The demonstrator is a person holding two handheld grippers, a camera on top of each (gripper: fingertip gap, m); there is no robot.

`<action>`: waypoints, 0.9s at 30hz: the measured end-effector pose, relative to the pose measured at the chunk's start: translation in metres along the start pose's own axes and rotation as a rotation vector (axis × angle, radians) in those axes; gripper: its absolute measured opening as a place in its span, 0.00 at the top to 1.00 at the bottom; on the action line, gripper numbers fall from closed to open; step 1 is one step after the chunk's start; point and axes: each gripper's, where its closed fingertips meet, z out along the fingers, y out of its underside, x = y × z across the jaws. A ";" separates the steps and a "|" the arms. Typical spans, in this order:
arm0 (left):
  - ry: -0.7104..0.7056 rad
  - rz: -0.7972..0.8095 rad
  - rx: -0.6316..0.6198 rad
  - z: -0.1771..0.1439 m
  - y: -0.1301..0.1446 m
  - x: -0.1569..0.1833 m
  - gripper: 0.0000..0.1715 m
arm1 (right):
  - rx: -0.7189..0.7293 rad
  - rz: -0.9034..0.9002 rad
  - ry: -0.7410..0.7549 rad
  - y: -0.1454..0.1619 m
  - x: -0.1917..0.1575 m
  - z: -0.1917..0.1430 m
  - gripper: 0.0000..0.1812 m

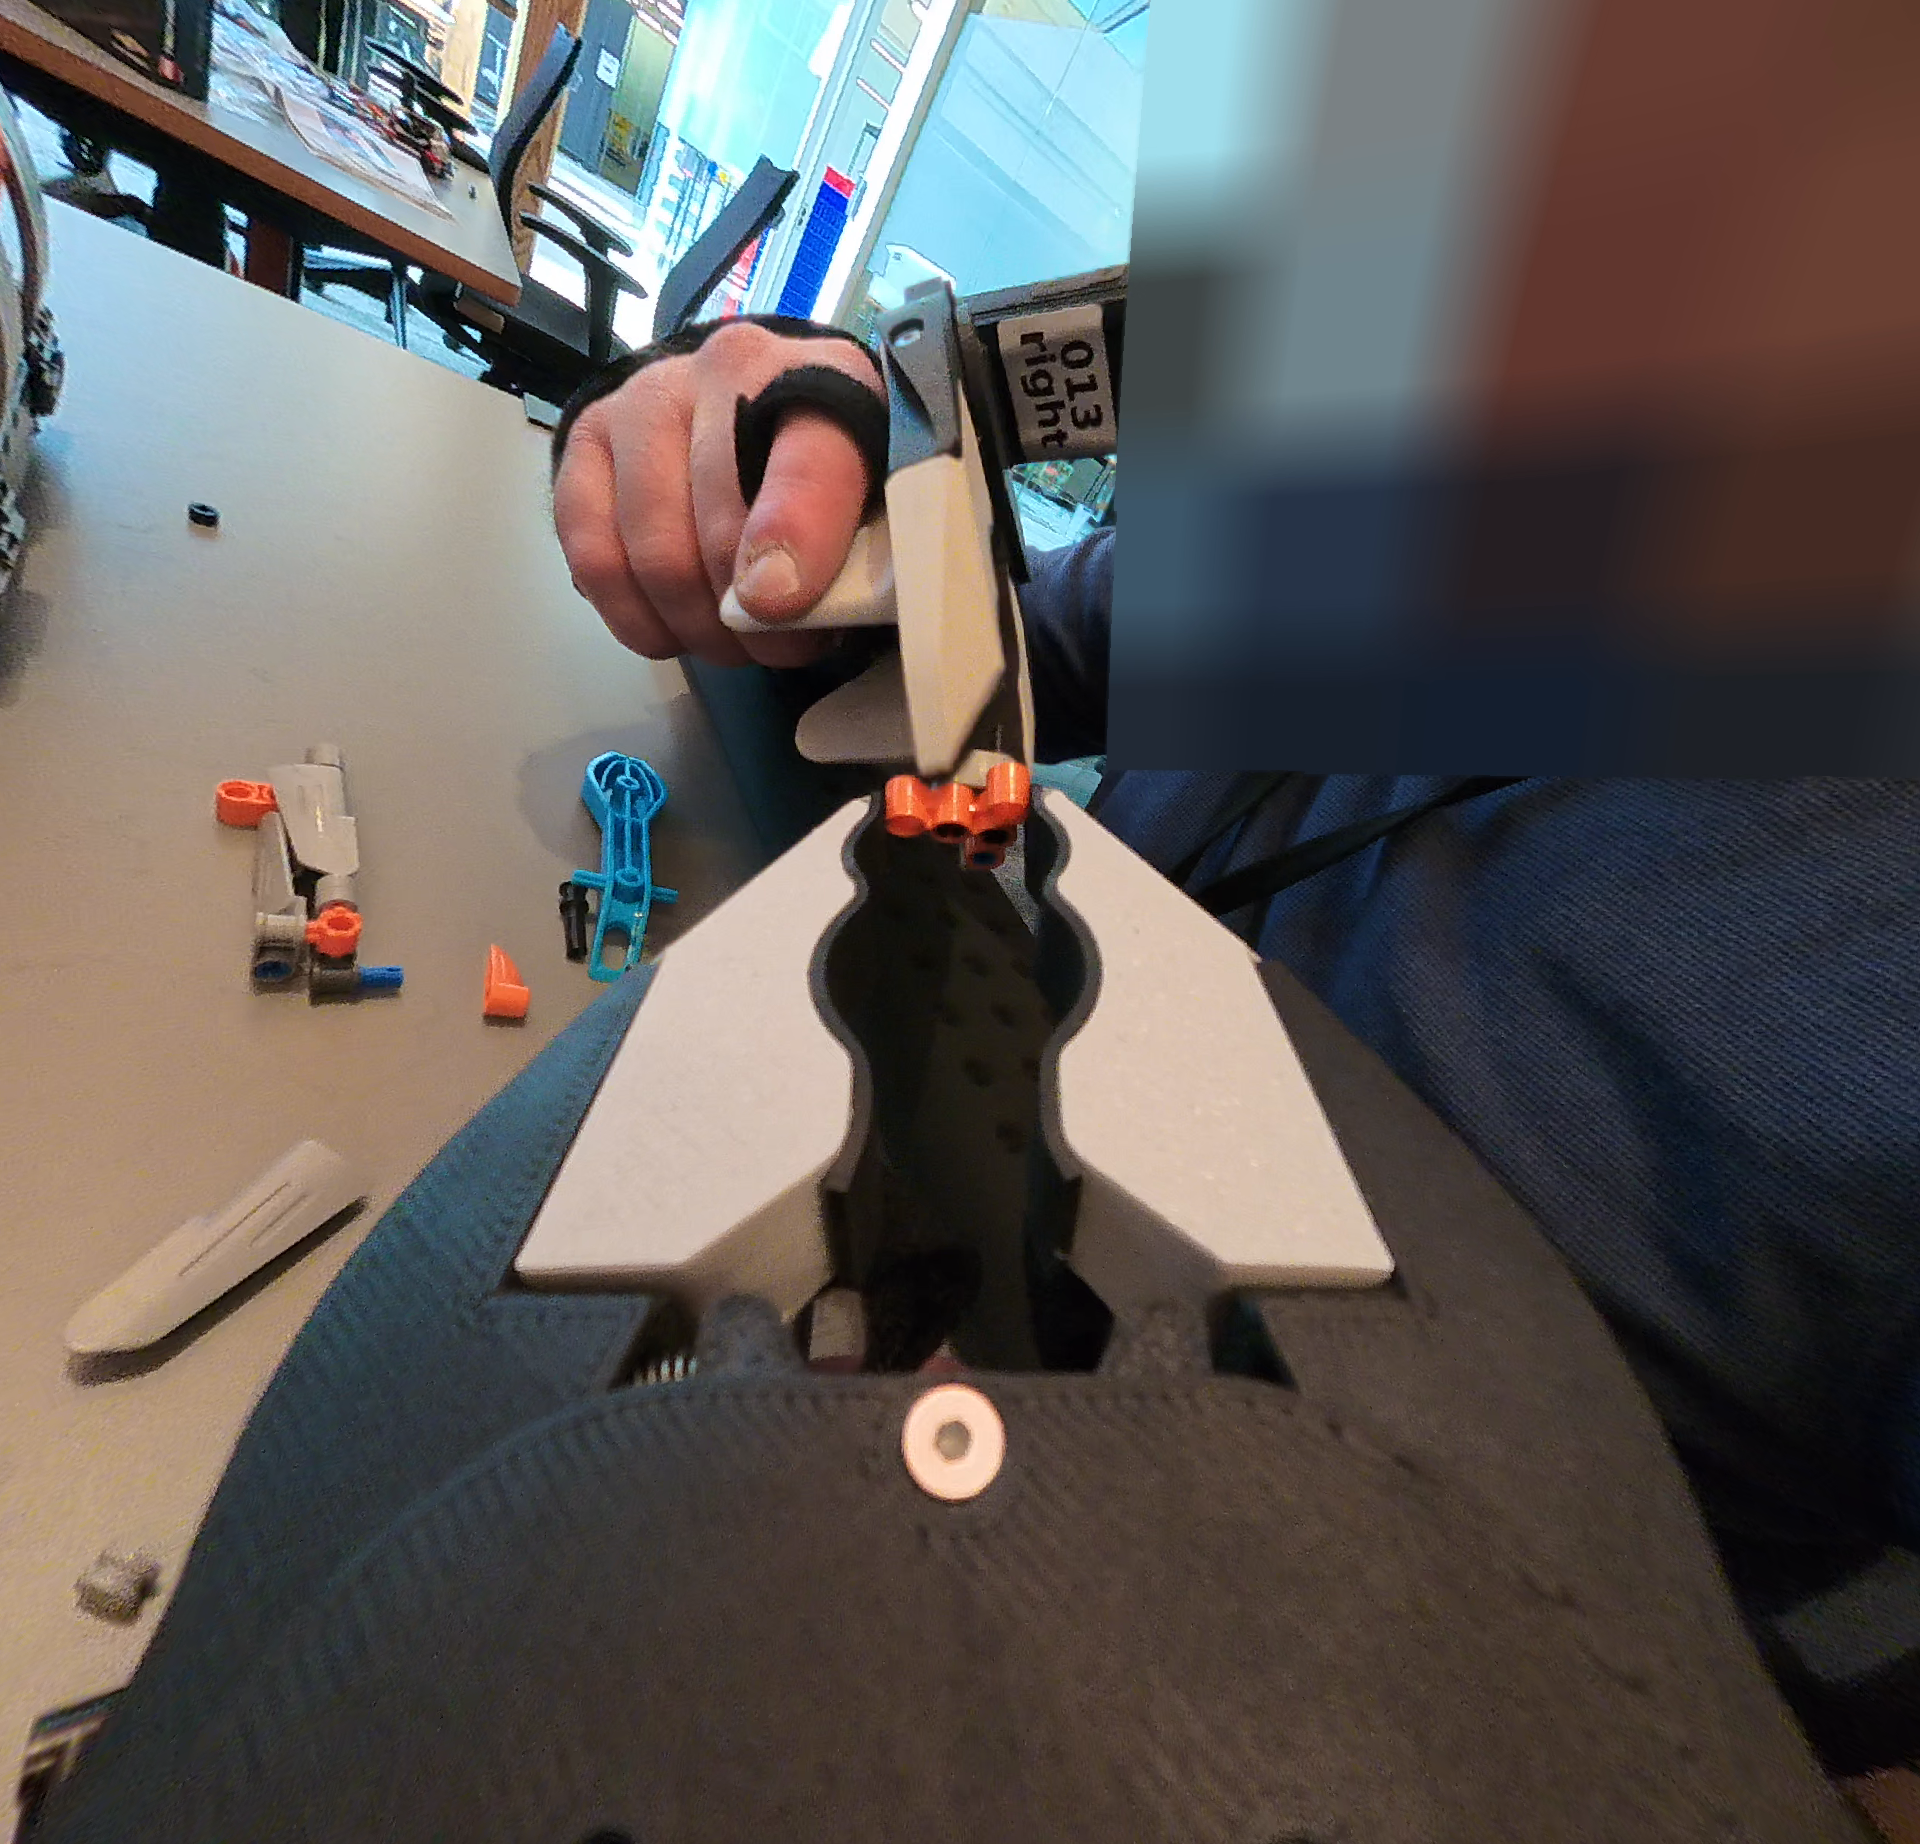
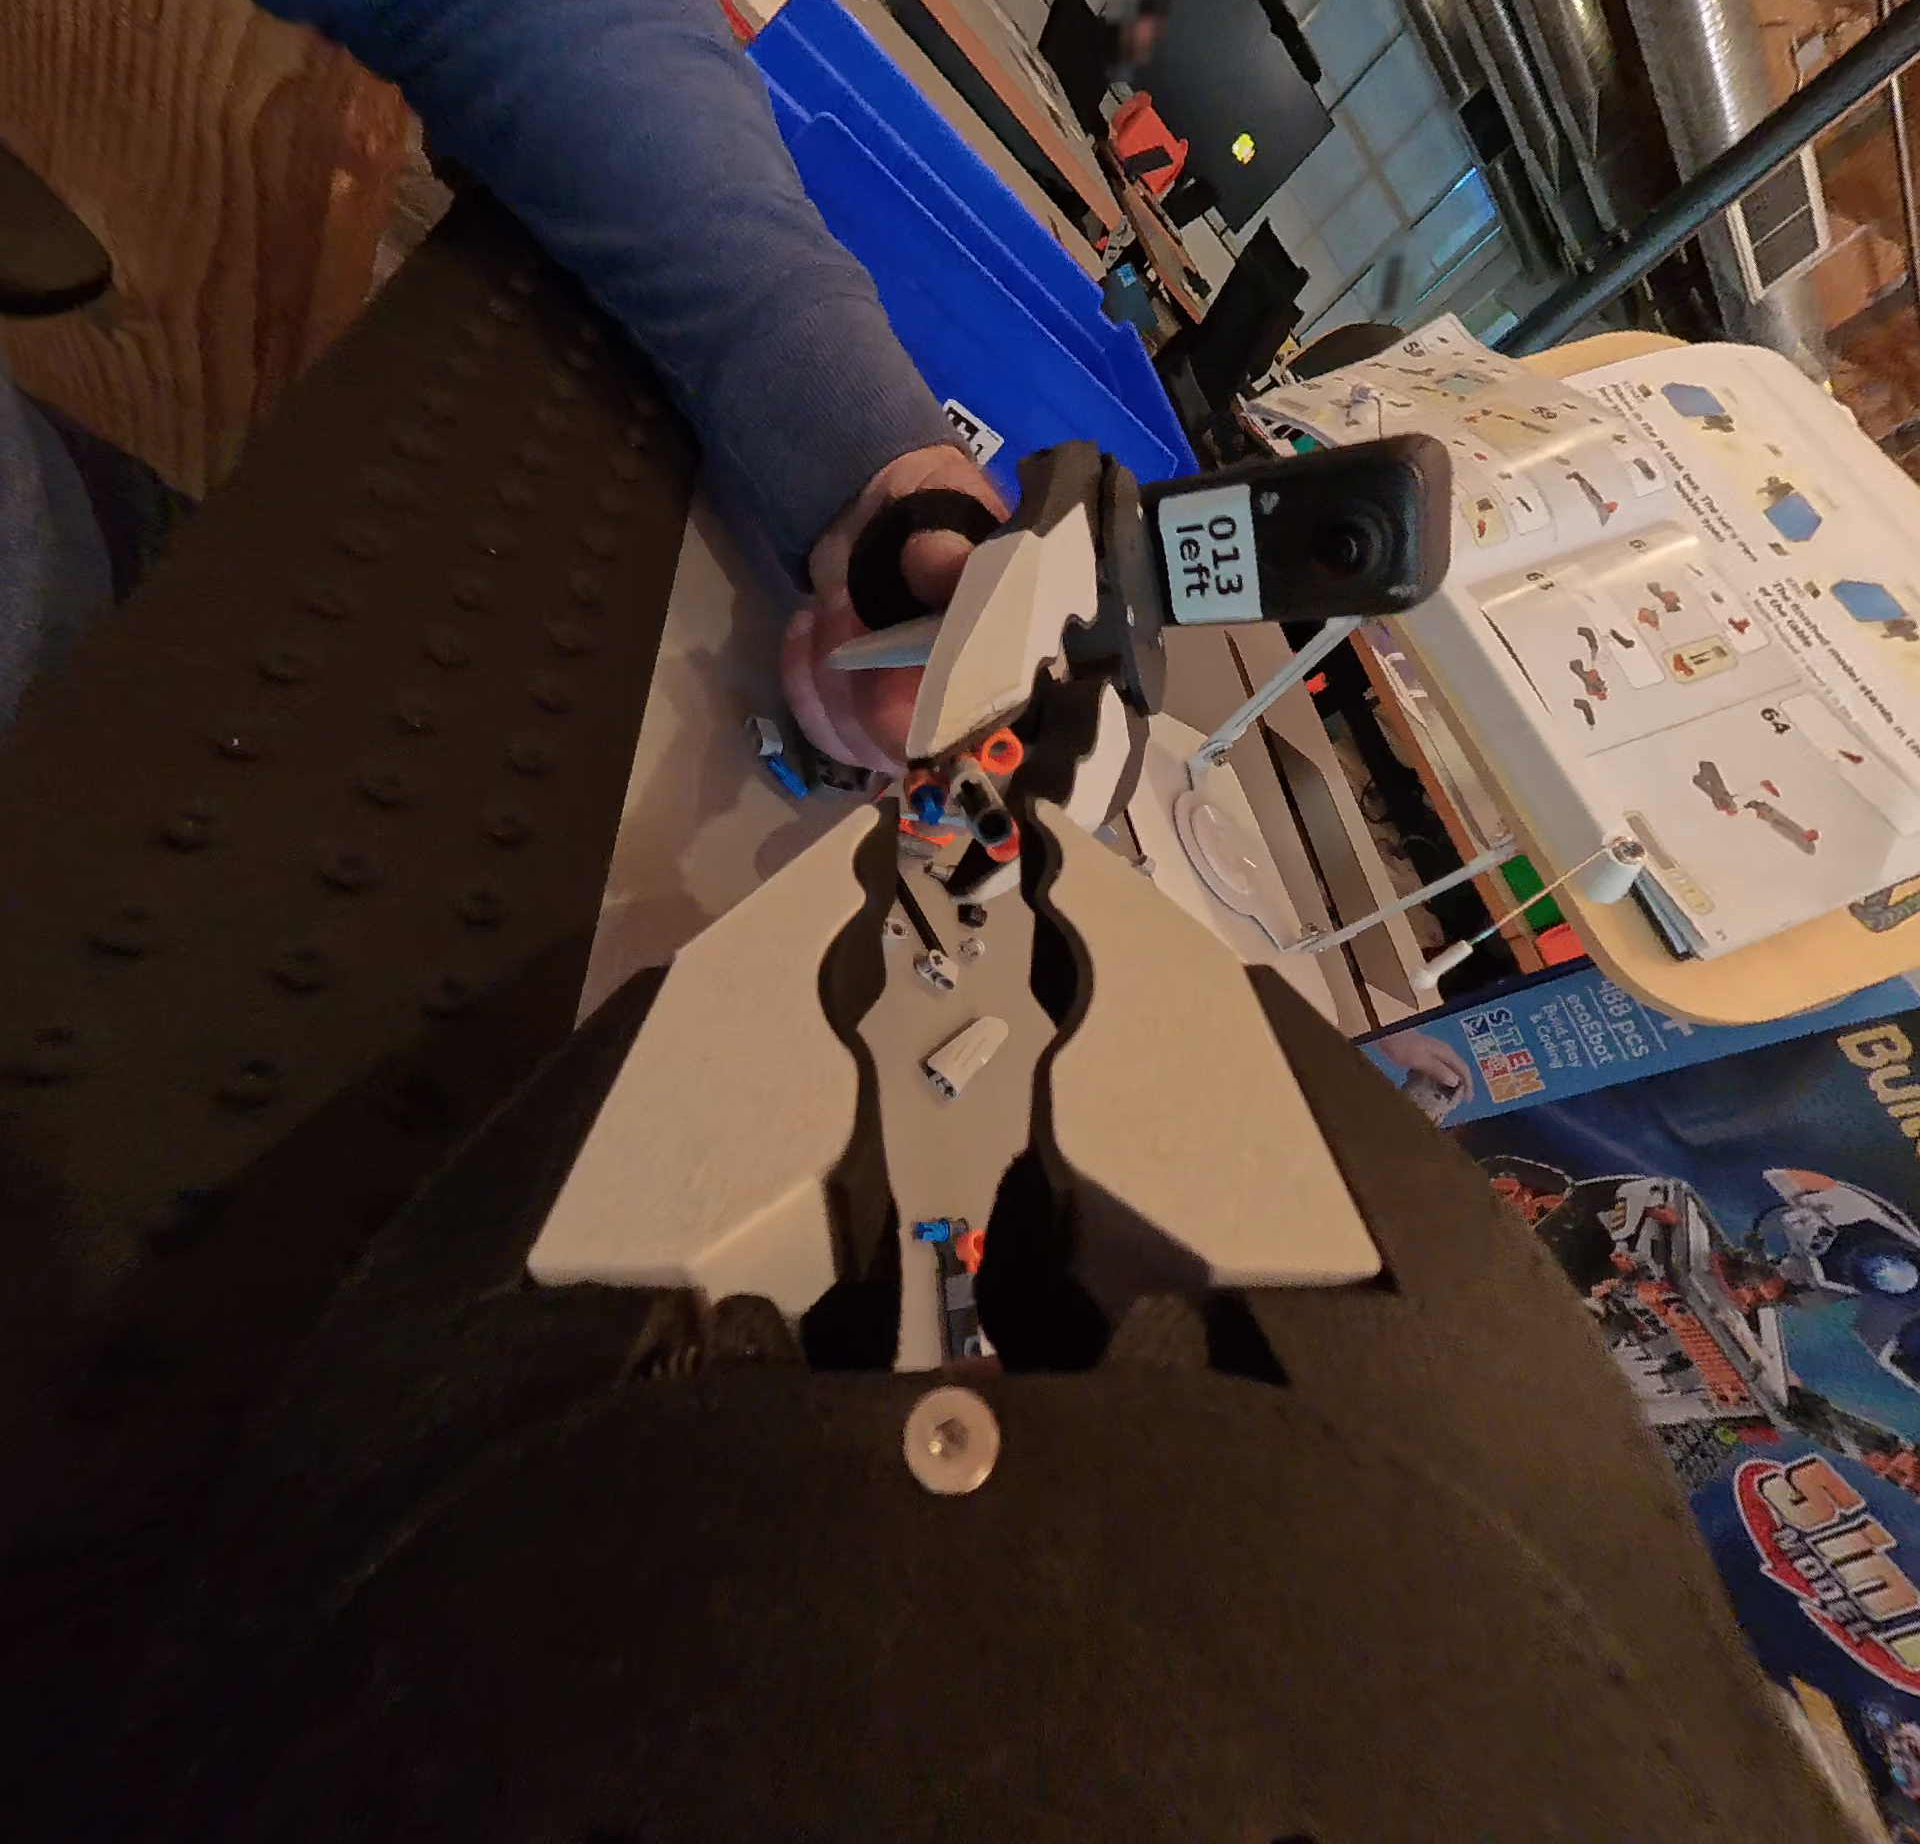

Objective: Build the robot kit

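- The left claw [image 1: 956, 820] is nearest: a dark plastic body with fine ribbed print lines, one pale round washer, and two matte grey wedge fingers with wavy black inner edges.
- Its tips are closed on a small orange piece [image 1: 914, 807] of short tubes with round holes, held up above the table edge. A dark strip with holes shows in the gap behind; I cannot tell what it belongs to.
- The right claw [image 2: 961, 820] meets the same piece from above. Its tips touch the piece, but I cannot tell if they press it.
- A hand [image 1: 707, 506] grips the right claw, with a soft black loop around one finger.
- On the smooth grey table [image 1: 312, 568] lie, apart from each other, a light blue openwork tool [image 1: 623, 859], a small grey and orange build [image 1: 307, 880], an orange wedge [image 1: 506, 984] and a long rounded grey panel [image 1: 208, 1244].
- An open booklet [image 2: 1662, 651] lies on a curved wooden stand beyond the table, with a glossy blue toy box [image 2: 1714, 1327] near it.
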 end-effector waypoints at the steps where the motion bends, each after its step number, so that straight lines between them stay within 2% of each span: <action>1: 0.006 -0.006 -0.003 0.001 0.001 0.001 0.86 | 0.001 -0.011 -0.004 -0.001 -0.002 0.001 0.90; 4: -0.005 -0.002 0.001 0.001 -0.001 0.000 0.86 | -0.005 -0.015 -0.003 -0.001 -0.002 0.003 0.91; 8: -0.112 0.069 0.018 -0.005 -0.011 -0.008 0.79 | 0.062 0.132 -0.030 -0.005 0.006 -0.003 0.92; 12: -0.137 0.084 0.016 -0.008 -0.014 -0.006 0.80 | 0.114 0.211 -0.035 -0.005 0.016 -0.008 0.91; 17: -0.109 0.078 -0.001 0.000 -0.012 -0.005 0.82 | 0.070 0.079 -0.037 -0.001 0.008 -0.005 0.91; 19: -0.133 0.127 -0.023 0.003 -0.009 -0.006 0.87 | 0.057 0.042 -0.042 0.001 0.005 -0.004 0.91; 23: -0.203 0.209 -0.033 0.002 -0.011 -0.010 0.87 | 0.038 0.052 -0.034 0.005 0.007 -0.004 0.91; 27: -0.399 0.427 -0.077 -0.006 -0.014 -0.023 0.87 | 0.033 0.194 -0.030 0.011 0.018 -0.009 0.85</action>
